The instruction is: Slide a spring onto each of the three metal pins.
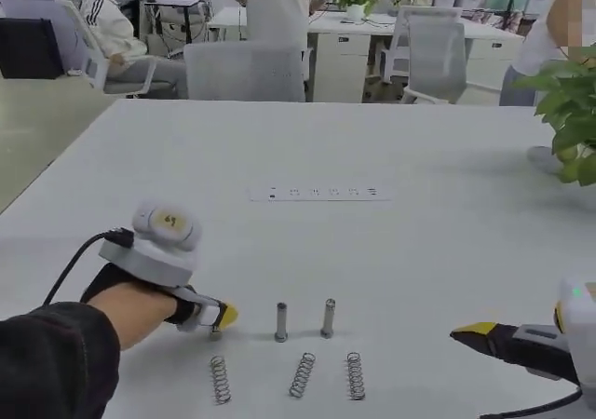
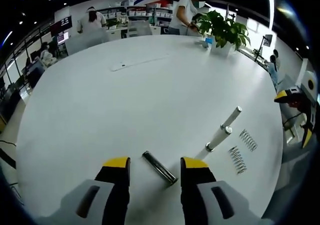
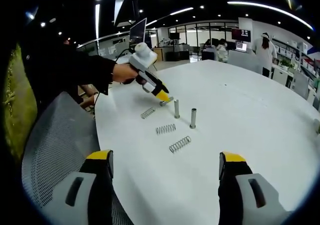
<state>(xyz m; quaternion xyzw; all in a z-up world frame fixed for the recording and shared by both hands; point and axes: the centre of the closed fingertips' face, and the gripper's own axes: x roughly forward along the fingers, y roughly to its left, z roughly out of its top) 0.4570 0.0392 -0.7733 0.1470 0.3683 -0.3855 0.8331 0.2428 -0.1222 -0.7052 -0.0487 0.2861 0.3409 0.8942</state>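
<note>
Two metal pins stand upright near the table's front edge, one [image 1: 281,321] left of the other [image 1: 328,317]. A third pin [image 2: 160,167] lies flat on the table between the fingers of my left gripper [image 2: 155,164], which is open and not touching it. In the head view the left gripper [image 1: 222,318] sits just left of the upright pins. Three springs [image 1: 220,379] [image 1: 302,374] [image 1: 355,375] lie in a row in front of the pins. My right gripper [image 1: 480,337] hovers at the lower right, open and holding nothing, well apart from the springs [image 3: 180,144].
The white table [image 1: 400,242] has a flush power strip [image 1: 321,193] at its middle. A potted plant [image 1: 568,112] stands at the right edge. Chairs [image 1: 244,70] and people are beyond the far edge.
</note>
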